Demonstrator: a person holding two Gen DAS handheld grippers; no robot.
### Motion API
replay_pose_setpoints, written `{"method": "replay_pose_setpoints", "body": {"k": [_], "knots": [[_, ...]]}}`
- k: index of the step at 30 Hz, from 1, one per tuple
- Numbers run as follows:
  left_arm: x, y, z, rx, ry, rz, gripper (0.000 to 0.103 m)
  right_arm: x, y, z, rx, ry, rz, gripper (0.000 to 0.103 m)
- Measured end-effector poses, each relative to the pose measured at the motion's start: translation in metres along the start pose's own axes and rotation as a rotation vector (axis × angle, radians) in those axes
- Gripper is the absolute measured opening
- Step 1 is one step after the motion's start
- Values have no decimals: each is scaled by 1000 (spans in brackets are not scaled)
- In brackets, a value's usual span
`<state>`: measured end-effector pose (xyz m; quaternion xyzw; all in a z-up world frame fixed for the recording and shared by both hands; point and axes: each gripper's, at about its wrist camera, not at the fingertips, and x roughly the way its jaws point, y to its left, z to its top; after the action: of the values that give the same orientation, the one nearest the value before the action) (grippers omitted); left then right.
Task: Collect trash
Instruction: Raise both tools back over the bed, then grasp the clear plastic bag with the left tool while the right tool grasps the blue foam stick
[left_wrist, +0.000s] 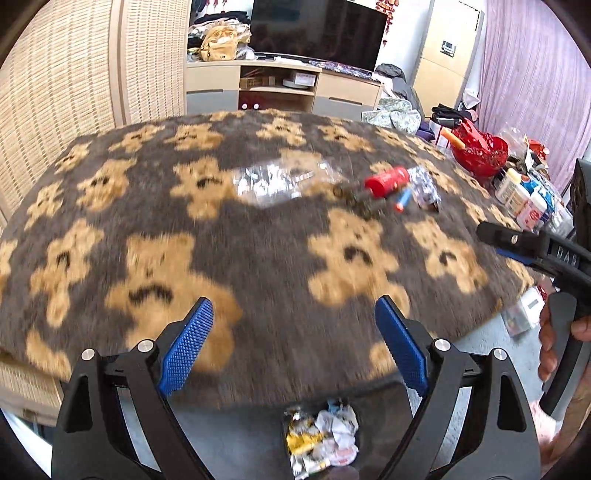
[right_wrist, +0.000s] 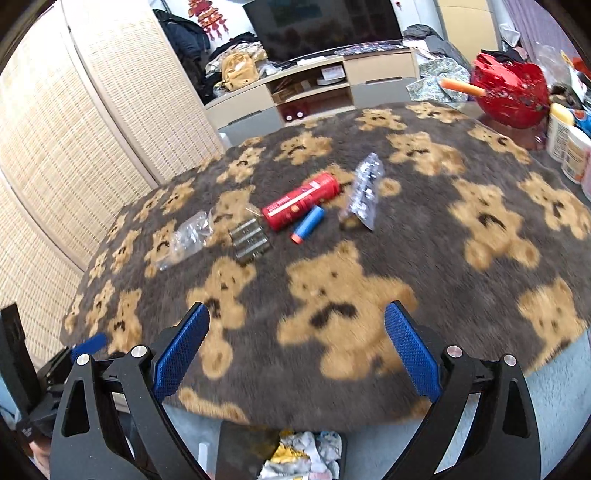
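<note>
Both grippers' jaws apart, nothing held: left gripper (left_wrist: 293, 321), right gripper (right_wrist: 297, 325).

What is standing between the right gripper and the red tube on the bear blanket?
Nothing visible. The right gripper is open above the near edge of the bear blanket, and only bare blanket lies up to the red tube. The blue cylinder lies just beside the tube.
</note>
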<state>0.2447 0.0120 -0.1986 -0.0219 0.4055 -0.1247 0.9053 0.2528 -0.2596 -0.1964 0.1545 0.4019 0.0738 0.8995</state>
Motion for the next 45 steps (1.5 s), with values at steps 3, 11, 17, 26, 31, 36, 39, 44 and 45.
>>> {"method": "replay_pose_setpoints", "body": {"k": [3,11,17,26,31,36,39,44,45], "knots": [[12,2,15,14,-4,-1,80,14,5,7,-15,6,-6,91],[44,6,44,33,-7,2,75,50,9,29,-13,16,3,50],[72,5,63,68,-4,-5,67,81,11,43,-19,41,-22,33],[119,0,84,113,25,-20,58,115,2,53,-6,80,-53,33],[137,1,90,118,42,-21,51,127,5,59,-20,70,-59,32],[142,-1,94,123,47,-25,42,134,6,66,-35,62,-88,30],[141,-3,91,134,52,-21,36,133,5,64,-49,65,-111,15],[134,-4,84,132,67,-33,16,124,2,56,-51,73,-96,13],[131,-6,81,136,71,-30,11,120,2,52,-54,78,-94,13]]}}
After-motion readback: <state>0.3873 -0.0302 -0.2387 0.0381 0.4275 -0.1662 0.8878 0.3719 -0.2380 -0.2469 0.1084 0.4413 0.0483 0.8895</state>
